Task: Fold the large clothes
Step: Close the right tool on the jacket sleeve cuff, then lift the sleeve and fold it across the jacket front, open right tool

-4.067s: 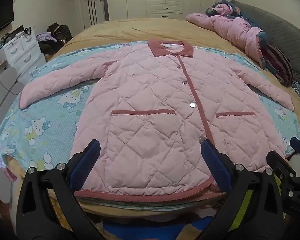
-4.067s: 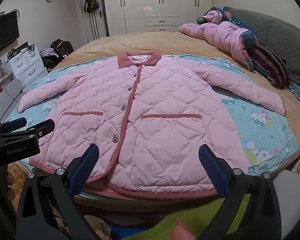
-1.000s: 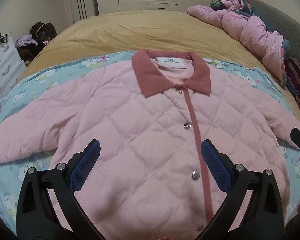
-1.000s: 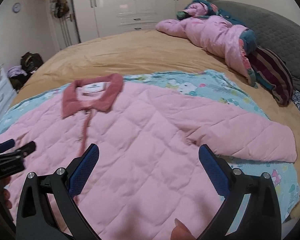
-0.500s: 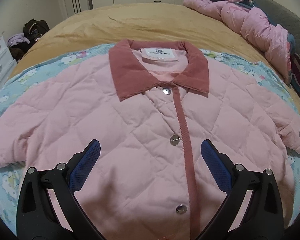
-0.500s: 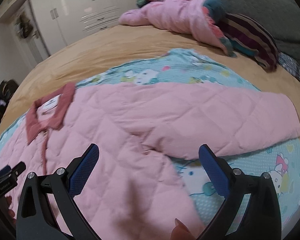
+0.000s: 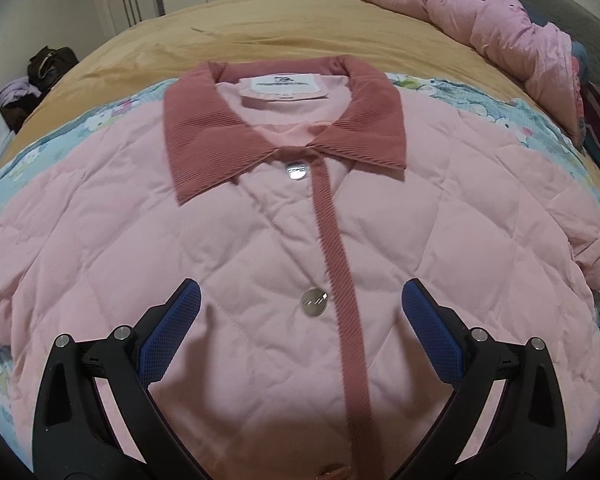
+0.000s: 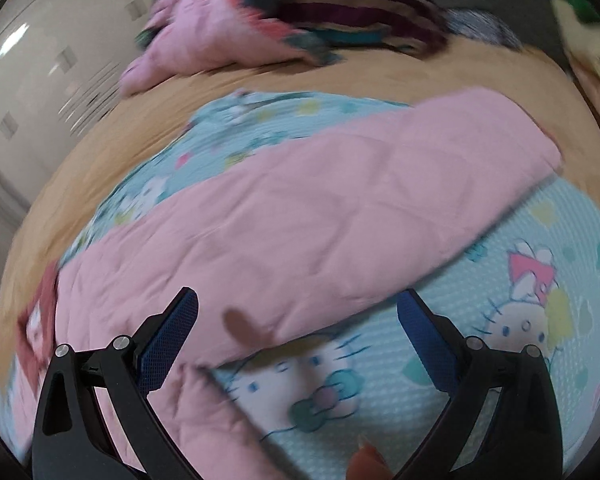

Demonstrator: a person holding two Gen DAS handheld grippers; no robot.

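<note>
pink quilted jacket lies flat, buttoned, on the cartoon-print blue sheet over the bed. left tongs spread wide above its chest; right tongs spread wide over its sleeve, holding nothing.

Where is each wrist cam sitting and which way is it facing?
Left wrist: on the left gripper, low over the pink quilted jacket, facing its collar; open fingers show.
Right wrist: on the right gripper, aimed at the jacket's outstretched sleeve and cartoon sheet; open fingers show, image blurred.
Shared: jacket, bed.
</note>
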